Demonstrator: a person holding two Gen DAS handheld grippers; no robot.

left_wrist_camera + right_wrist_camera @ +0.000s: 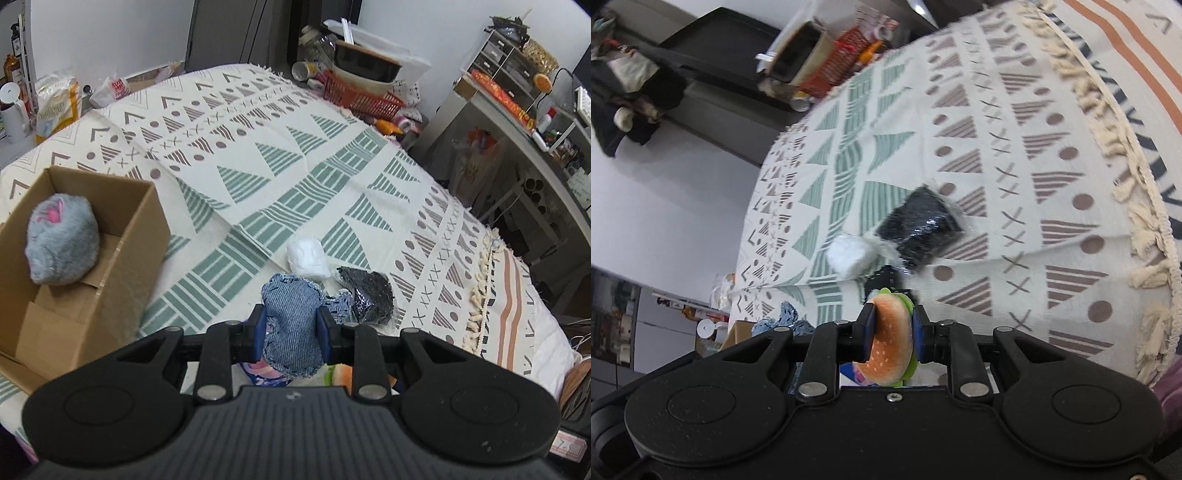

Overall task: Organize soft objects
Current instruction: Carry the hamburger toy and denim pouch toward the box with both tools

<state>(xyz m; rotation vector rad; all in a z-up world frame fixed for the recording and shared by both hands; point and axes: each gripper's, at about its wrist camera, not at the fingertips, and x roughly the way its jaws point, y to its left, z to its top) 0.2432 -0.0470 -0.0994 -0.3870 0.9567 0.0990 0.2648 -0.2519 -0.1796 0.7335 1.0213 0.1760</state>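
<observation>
The left gripper [290,332] pinches a denim pad [291,325] between its blue fingers, held above the near part of the bed [258,155]; the right gripper [893,334] squeezes a toy burger [890,339] the same way. The box [92,280] sits to the left, already holding a grey plush [61,242]. Further out on the bedspread lie a white bundle [307,258] and, just right of it, a black packet [369,295], still to be collected. The likeliest trouble is a slip: both items are soft and compress under the fingers, so the denim pad, gripped only across its middle, could slide out or sag and catch on the box wall on the way over. The two grippers also work close together and could knock each other. The black packet looks glossy and may be slippery to grasp. Some packaging on the far left carries print, but none of it can be read.
</observation>
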